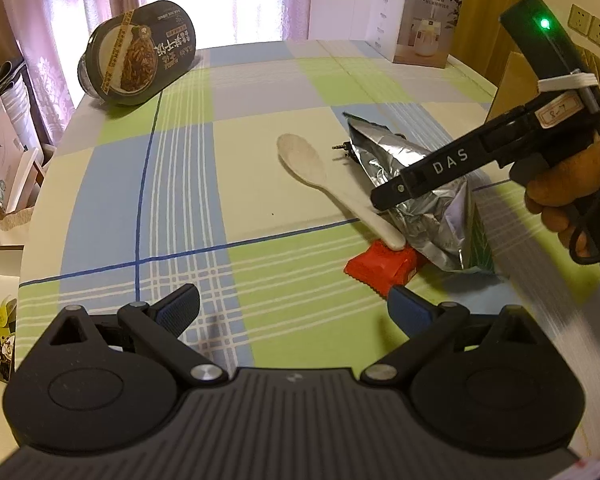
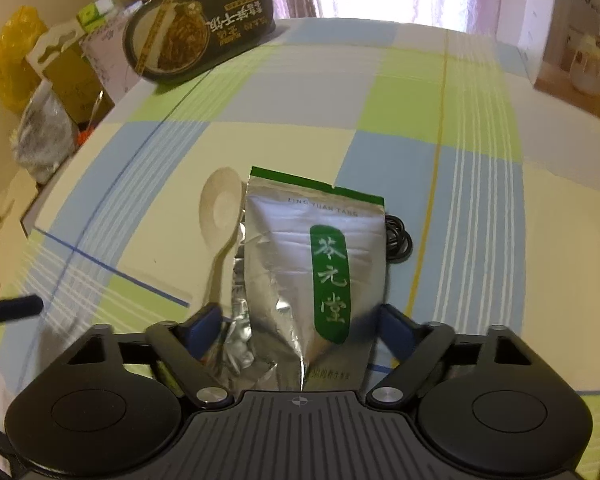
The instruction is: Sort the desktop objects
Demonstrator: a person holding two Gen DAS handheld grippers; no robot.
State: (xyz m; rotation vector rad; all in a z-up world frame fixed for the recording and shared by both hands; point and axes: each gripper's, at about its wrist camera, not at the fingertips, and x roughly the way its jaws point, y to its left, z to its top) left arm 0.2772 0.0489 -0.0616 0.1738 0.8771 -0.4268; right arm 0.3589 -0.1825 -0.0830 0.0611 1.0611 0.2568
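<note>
The crinkled silver foil pouch with a green label band (image 2: 300, 264) lies on the checked cloth surface (image 1: 188, 184), its near end between the spread blue-padded fingers of the right tool (image 2: 300, 328); the jaws stand wide on either side of it and no pad can be seen pressing the foil, so the tool reads as released and about to grip; the step in hand looks like the approach to picking up this pouch. The next move, as I judge it, calls for closing on the pouch's creased lower part, where the foil folds to a ridge; the material is thin, slick and springy, so the grip should take a doubled fold, not one flat face, or it may slide out.

Just beside the pouch on its left lies a pale cream plastic spoon (image 1: 300, 160), smooth and shallow-bowled; its handle end rests on a small red wrapped packet with a serrated edge (image 1: 384, 266), which touches the pouch's lower corner; lifting the pouch could well disturb both. A coil of thin black cable (image 2: 398, 240) peeps out from behind the pouch's right edge, and seems partly under it.

The left tool (image 1: 296, 308) hovers over bare cloth short of the red packet, its jaws apart and holding nothing. Well apart, at the surface's far left edge, a dark oval ready-meal tub with a printed lid (image 1: 140, 52) leans tilted; a white cardboard box picturing a humidifier (image 1: 416, 20) stands at the far right.
</note>
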